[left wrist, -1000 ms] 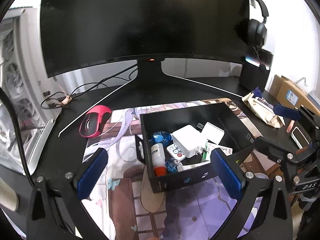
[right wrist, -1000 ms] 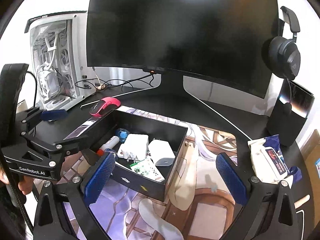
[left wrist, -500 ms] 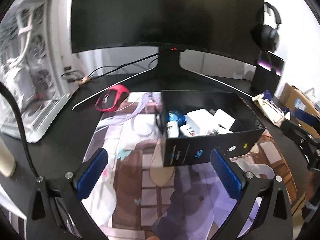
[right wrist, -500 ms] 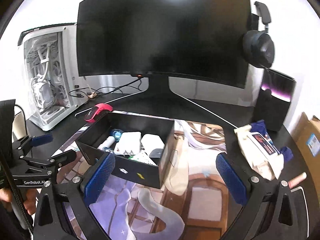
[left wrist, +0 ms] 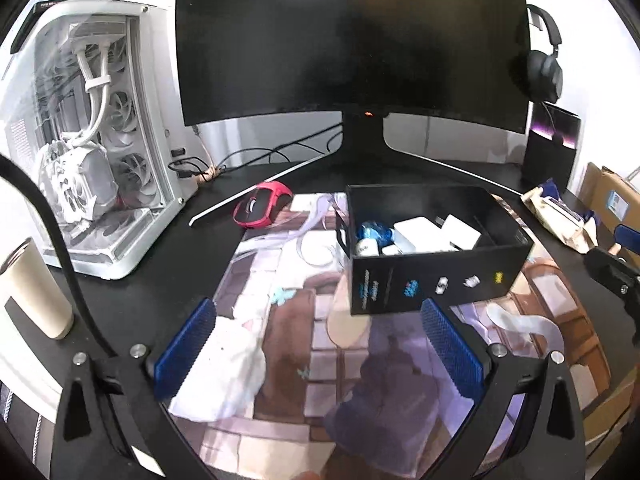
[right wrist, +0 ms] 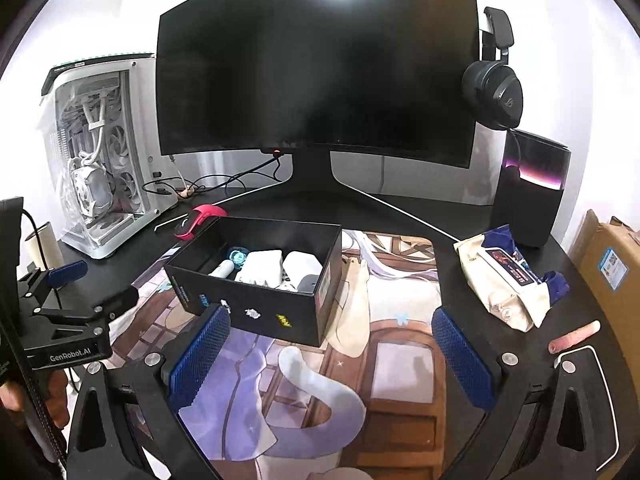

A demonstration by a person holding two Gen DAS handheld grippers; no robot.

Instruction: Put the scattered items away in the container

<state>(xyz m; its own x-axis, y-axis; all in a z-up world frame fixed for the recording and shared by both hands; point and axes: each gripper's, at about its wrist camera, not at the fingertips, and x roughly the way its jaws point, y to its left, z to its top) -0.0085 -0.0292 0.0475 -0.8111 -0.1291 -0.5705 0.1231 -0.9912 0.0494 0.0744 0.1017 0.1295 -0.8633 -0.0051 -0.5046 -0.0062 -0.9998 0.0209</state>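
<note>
At the far left of the left wrist view a beige tumbler [left wrist: 34,288] stands on the black desk [left wrist: 132,300], with a white PC case [left wrist: 92,136] behind it in the upper left. Just right of the case, a red mouse [left wrist: 262,209] lies at the edge of the printed desk mat [left wrist: 280,344]. The left gripper [left wrist: 318,354] fills the bottom of that frame, its blue-padded fingers [left wrist: 186,346] spread wide apart and holding nothing.

Right of centre sits the black container [left wrist: 436,280], resting on the mat in front of the dark monitor [left wrist: 352,36]. Inside it lie a blue item [left wrist: 374,233], a white bottle [right wrist: 222,269] and white adapters [left wrist: 416,234].

In the right wrist view the right gripper [right wrist: 334,358] hovers low over the mat, its fingers likewise wide apart and empty, the container just beyond its left finger. Further right, a wet-wipes pack [right wrist: 504,276] lies on the desk, and a pink tube [right wrist: 574,336] rests near the lower right. Black headphones [right wrist: 494,94] hang in the upper right.
</note>
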